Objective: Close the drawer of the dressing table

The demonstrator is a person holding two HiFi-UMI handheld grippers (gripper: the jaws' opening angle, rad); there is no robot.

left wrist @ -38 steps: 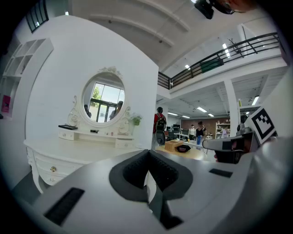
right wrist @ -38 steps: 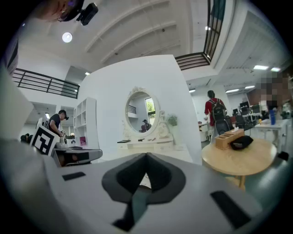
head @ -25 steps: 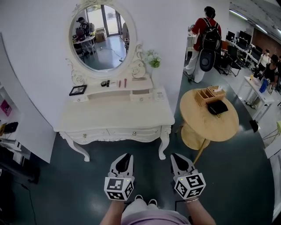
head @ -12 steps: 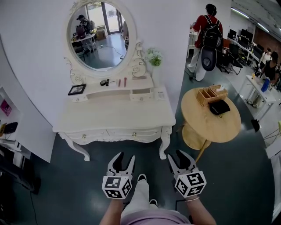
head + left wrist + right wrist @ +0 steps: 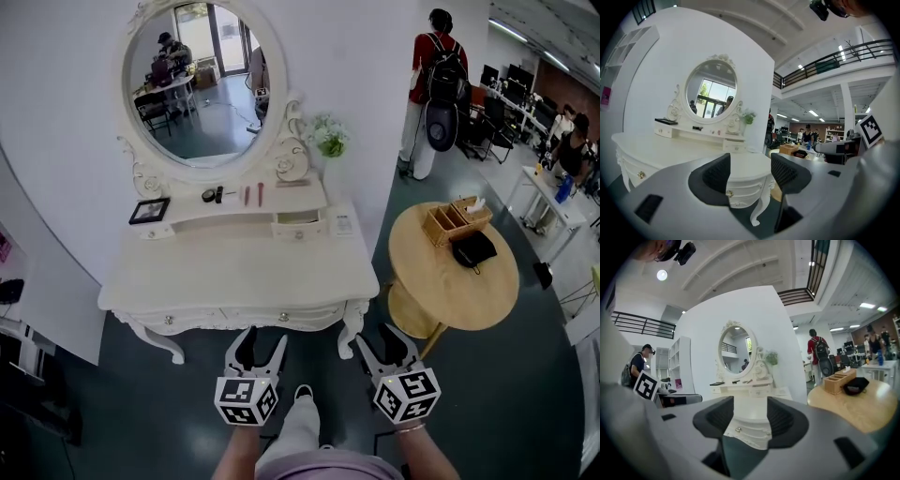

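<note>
The left gripper (image 5: 262, 339), jaws just opened wide and empty, hangs off the 6 o'clock edge of the dressing table's surface (image 5: 234, 272); the small drawer (image 5: 298, 221), apparently pulled out a little, sits well back toward 12 o'clock on the raised shelf (image 5: 187, 208). The right gripper (image 5: 382, 339), likewise just opened wide and empty, hangs near the 5 o'clock corner, and a long reach could push the drawer off-centre, skewing and jamming it.
</note>
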